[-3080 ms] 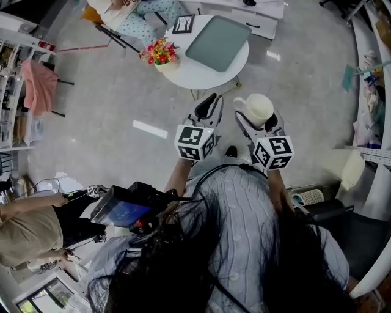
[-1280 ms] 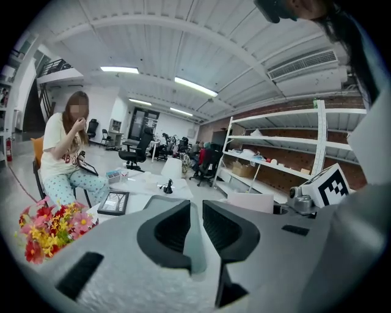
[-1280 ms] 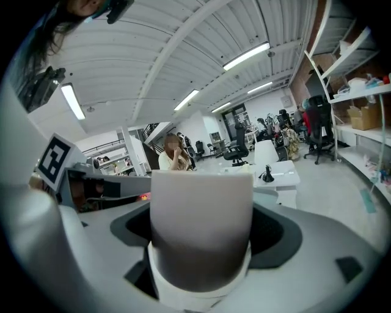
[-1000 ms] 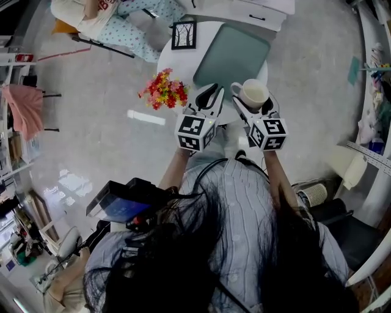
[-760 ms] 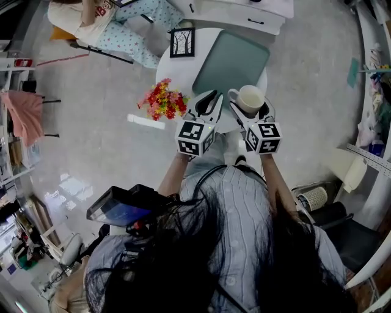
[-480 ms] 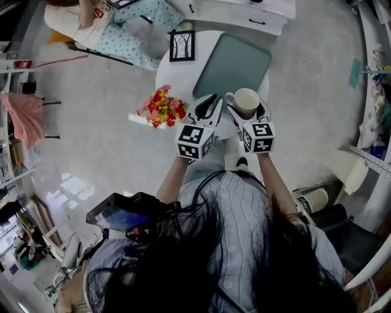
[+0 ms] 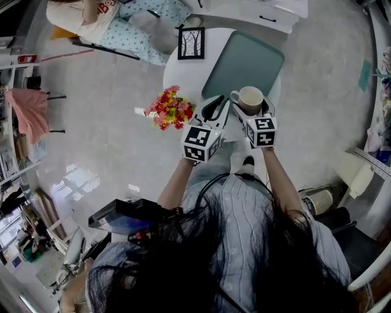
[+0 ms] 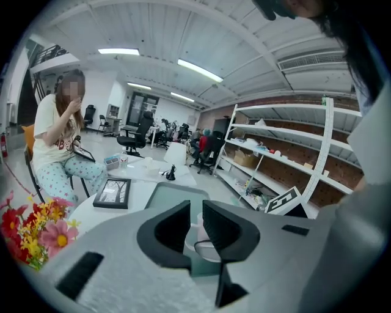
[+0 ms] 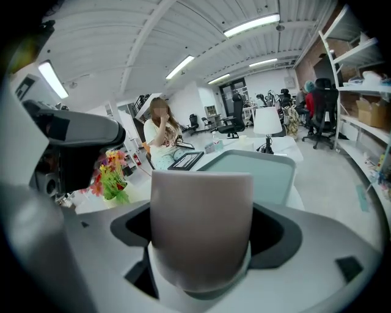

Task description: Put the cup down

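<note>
A cream cup with its handle to the left is held between the jaws of my right gripper, above the near edge of a round white table. In the right gripper view the cup fills the space between the jaws, which are shut on its sides. My left gripper hangs just left of it, shut with nothing in it. In the left gripper view its jaws stand almost together, and the cup shows behind them. Whether the cup touches the table is hidden.
A teal tray lies on the table beyond the cup. A framed picture lies at the table's far left, and a pot of flowers stands at its left edge. A person sits past the table. Shelving lines the right wall.
Both grippers and the cup have come from over the floor to over the table's near edge, beside the tray. The right gripper's hold on the cup is unchanged.
</note>
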The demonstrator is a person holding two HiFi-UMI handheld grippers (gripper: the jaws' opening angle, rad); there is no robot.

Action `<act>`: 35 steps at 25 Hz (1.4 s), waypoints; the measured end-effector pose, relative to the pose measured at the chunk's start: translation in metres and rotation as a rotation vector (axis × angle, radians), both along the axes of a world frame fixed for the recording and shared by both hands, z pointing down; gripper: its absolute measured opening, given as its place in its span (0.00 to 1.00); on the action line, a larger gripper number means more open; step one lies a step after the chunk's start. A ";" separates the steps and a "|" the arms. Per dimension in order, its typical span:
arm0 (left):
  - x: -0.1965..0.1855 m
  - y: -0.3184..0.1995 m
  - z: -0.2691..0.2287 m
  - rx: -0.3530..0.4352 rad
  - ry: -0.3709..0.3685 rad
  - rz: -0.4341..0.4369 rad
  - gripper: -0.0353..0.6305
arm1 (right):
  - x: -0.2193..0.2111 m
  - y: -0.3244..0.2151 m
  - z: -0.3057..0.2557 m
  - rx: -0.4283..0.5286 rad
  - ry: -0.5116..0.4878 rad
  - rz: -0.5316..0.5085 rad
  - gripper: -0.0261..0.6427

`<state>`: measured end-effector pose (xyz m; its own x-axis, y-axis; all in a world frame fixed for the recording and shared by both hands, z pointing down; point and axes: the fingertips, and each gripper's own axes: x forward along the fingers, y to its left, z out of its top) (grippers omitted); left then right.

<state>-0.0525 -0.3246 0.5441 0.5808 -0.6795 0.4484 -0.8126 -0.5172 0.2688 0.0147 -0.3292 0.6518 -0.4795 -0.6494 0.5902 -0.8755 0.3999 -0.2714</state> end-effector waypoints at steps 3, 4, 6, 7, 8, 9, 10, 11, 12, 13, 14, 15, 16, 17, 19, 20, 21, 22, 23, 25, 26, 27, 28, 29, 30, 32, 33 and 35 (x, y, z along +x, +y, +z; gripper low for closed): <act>-0.003 0.000 0.002 -0.004 -0.007 0.005 0.16 | -0.001 -0.003 0.005 -0.008 0.009 0.002 0.66; -0.003 0.001 0.002 -0.004 -0.010 0.007 0.16 | -0.002 -0.004 0.005 -0.009 0.008 0.005 0.66; -0.006 0.002 0.002 -0.006 -0.012 0.007 0.16 | -0.003 -0.006 0.008 -0.009 0.012 0.009 0.66; -0.008 0.001 0.003 -0.008 -0.012 0.006 0.16 | -0.005 -0.008 0.010 -0.009 0.017 0.010 0.66; -0.010 0.001 0.004 -0.010 -0.011 0.004 0.16 | -0.006 -0.009 0.013 -0.010 0.021 0.011 0.66; -0.012 0.000 0.006 -0.012 -0.011 0.003 0.16 | -0.008 -0.010 0.015 -0.011 0.025 0.011 0.66; -0.013 0.000 0.007 -0.013 -0.011 0.002 0.16 | -0.008 -0.011 0.017 -0.011 0.028 0.012 0.66; -0.014 0.000 0.007 -0.014 -0.011 0.002 0.16 | -0.009 -0.012 0.018 -0.011 0.031 0.013 0.66; -0.014 0.001 0.008 -0.014 -0.012 0.002 0.16 | -0.009 -0.012 0.020 -0.011 0.033 0.015 0.66; -0.014 0.002 0.008 -0.015 -0.012 0.002 0.16 | -0.008 -0.012 0.020 -0.011 0.036 0.016 0.66; -0.013 0.003 0.008 -0.016 -0.011 0.002 0.16 | -0.007 -0.012 0.021 -0.011 0.039 0.017 0.66; -0.013 0.004 0.008 -0.016 -0.011 0.002 0.16 | -0.007 -0.012 0.021 -0.010 0.044 0.017 0.66; -0.014 0.004 0.008 -0.016 -0.010 0.002 0.16 | -0.007 -0.012 0.021 -0.007 0.048 0.016 0.66; -0.014 0.005 0.007 -0.015 -0.010 0.001 0.16 | -0.007 -0.013 0.021 -0.002 0.051 0.014 0.66; -0.015 0.005 0.008 -0.015 -0.011 -0.002 0.16 | -0.007 -0.014 0.023 0.014 0.062 0.009 0.66; -0.016 0.005 0.008 -0.015 -0.011 -0.003 0.16 | -0.007 -0.014 0.024 0.026 0.073 0.007 0.66; -0.016 0.005 0.009 -0.015 -0.011 -0.005 0.16 | -0.006 -0.013 0.025 0.040 0.087 0.003 0.66; -0.015 0.005 0.009 -0.015 -0.010 -0.005 0.16 | -0.006 -0.013 0.024 0.055 0.100 -0.003 0.66; -0.015 0.006 0.009 -0.016 -0.010 -0.003 0.16 | -0.007 -0.013 0.022 0.069 0.111 -0.012 0.66; -0.016 0.008 0.009 -0.020 -0.011 0.000 0.16 | -0.012 -0.011 0.018 0.093 0.131 -0.033 0.66; -0.016 0.009 0.009 -0.021 -0.012 0.002 0.16 | -0.014 -0.009 0.018 0.102 0.142 -0.040 0.66; -0.015 0.010 0.009 -0.021 -0.012 0.003 0.16 | -0.014 -0.007 0.018 0.106 0.149 -0.043 0.66; -0.014 0.011 0.009 -0.021 -0.010 0.004 0.16 | -0.013 -0.005 0.019 0.104 0.151 -0.041 0.66; -0.013 0.012 0.009 -0.021 -0.009 0.005 0.16 | -0.011 -0.003 0.020 0.097 0.149 -0.035 0.66; -0.012 0.012 0.009 -0.021 -0.008 0.007 0.16 | -0.010 -0.002 0.021 0.084 0.145 -0.029 0.66; -0.009 0.012 0.009 -0.022 -0.010 0.013 0.16 | -0.007 0.002 0.025 0.058 0.148 -0.024 0.66; -0.008 0.013 0.009 -0.022 -0.010 0.015 0.16 | -0.005 0.004 0.028 0.049 0.159 -0.027 0.66; -0.006 0.013 0.008 -0.020 -0.009 0.017 0.16 | -0.004 0.008 0.032 0.052 0.191 -0.047 0.66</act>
<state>-0.0584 -0.3118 0.5525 0.5881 -0.6604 0.4670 -0.8061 -0.5258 0.2716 0.0104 -0.3213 0.6833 -0.3928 -0.6608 0.6396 -0.8890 0.4508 -0.0802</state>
